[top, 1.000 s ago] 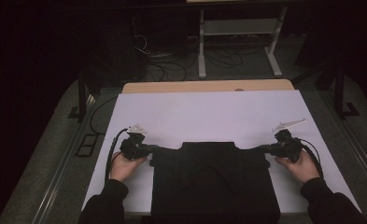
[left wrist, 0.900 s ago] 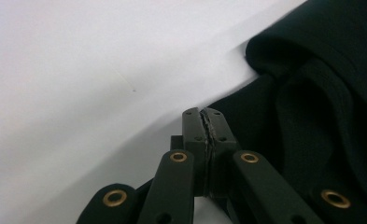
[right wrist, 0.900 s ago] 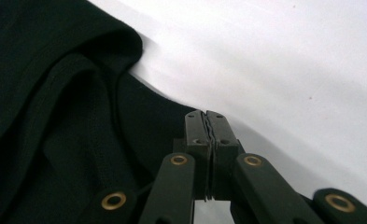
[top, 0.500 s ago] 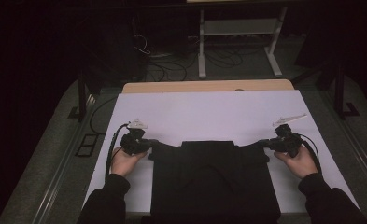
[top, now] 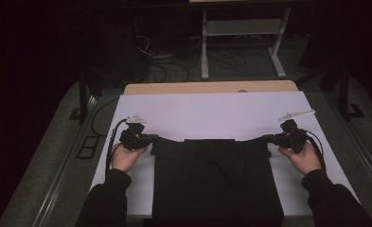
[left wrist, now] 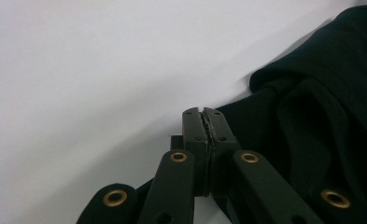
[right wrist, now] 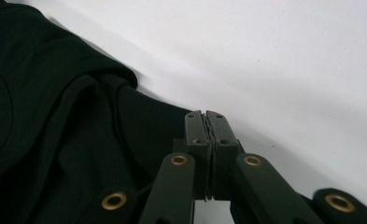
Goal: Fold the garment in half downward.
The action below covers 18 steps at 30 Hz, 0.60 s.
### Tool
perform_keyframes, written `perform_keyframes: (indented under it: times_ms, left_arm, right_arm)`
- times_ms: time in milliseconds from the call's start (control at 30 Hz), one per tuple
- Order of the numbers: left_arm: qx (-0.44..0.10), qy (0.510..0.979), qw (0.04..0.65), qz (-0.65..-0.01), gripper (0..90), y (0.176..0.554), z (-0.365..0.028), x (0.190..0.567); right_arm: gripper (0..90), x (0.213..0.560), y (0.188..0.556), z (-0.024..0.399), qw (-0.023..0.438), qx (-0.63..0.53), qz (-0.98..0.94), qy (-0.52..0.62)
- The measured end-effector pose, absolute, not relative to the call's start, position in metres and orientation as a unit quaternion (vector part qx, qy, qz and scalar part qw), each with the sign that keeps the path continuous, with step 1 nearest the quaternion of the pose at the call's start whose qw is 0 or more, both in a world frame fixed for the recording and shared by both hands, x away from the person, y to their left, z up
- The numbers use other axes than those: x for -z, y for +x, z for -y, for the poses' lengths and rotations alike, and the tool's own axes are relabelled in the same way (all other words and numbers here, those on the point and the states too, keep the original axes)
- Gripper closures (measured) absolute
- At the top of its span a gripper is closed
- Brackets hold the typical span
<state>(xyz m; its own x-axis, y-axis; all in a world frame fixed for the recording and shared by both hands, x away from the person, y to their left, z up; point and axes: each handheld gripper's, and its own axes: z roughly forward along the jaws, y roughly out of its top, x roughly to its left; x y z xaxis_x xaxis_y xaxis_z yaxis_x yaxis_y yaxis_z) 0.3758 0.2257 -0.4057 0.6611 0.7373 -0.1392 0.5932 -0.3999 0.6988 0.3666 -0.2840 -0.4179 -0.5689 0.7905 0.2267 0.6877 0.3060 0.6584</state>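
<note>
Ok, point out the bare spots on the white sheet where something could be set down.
The widest free patch is the white sheet beyond the black garment, up to the wooden edge. Narrow strips flank the garment, but the left gripper and right gripper crowd those.

Matt black cloth garment (top: pixel 217 179) lies on smooth white table (top: pixel 212 113).

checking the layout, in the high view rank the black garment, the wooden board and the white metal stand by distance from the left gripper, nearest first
From the left gripper:
1. black garment, right beside it, its corner at the shut jaws.
2. wooden board, along the far edge of the white sheet.
3. white metal stand, on the floor beyond the table.
</note>
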Motion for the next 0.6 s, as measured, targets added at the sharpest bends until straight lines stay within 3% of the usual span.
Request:
perform_keyframes:
  times_ms: [600]
  left_arm:
    - [-0.119, 0.849, 0.349, -0.377, 87.9, 0.396, -0.216, 0.375]
  right_arm:
    - [87.5, 0.400, 0.382, 0.287, 0.084, -0.384, -0.795, 0.463]
